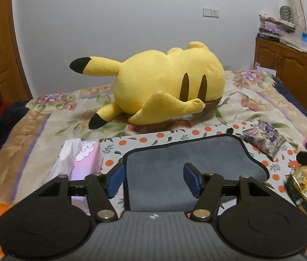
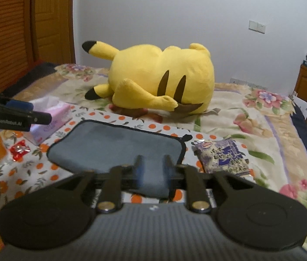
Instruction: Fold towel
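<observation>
While the grey towel (image 2: 114, 145) lies flat on the orange-dotted cloth (image 2: 51, 171) on the bed, neither tool holds it. The left gripper (image 1: 153, 179) hovers spread wide over its near edge; the right gripper (image 2: 152, 169), blurred, shows a narrower gap with towel visible between the fingers, apparently not clamped. A purple snack packet (image 2: 225, 156) sits at the towel's three o'clock and a tissue box (image 2: 49, 121) at ten; a careless lift could snag either or drag the cloth underneath.

Towel (image 1: 188, 163) lies before plush toy (image 1: 166, 84), tissue box (image 1: 81, 158) seemingly left.
</observation>
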`<state>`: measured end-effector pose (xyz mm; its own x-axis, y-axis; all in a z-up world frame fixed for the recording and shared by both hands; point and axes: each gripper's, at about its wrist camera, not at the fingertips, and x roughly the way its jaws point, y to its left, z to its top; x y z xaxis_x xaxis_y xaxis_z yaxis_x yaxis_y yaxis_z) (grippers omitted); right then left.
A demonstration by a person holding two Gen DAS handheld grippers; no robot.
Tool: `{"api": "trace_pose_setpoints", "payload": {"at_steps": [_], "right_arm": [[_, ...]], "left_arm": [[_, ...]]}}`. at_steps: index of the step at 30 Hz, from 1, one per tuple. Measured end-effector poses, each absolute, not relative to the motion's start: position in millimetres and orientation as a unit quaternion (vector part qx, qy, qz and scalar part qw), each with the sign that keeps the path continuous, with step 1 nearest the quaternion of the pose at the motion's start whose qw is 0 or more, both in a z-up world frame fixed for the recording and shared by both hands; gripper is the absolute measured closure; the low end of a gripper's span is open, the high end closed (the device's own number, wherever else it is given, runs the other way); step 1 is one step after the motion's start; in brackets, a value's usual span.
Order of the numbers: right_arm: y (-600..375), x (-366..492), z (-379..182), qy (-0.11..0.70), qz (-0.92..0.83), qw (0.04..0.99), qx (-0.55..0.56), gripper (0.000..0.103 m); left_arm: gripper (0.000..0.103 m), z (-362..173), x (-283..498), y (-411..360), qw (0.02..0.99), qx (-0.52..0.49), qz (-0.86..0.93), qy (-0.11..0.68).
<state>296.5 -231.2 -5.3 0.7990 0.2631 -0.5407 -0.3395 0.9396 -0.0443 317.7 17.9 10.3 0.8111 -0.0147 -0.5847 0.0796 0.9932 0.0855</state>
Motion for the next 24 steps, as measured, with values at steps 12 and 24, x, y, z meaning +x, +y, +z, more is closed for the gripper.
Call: {"api": "trace_pose_setpoints", "payload": {"at_steps": [12,24], "right_arm": [[-247,233,16,0.261,0.150,0.952,-0.046,0.042],[-260,182,23,0.250,0.142,0.957,-0.029,0.008]], "left_arm": [[0.019,36,229,13,0.955,0.055,-0.031,0.290],[0.001,61,164,1,0.959,0.050,-0.044,0.277]]}}
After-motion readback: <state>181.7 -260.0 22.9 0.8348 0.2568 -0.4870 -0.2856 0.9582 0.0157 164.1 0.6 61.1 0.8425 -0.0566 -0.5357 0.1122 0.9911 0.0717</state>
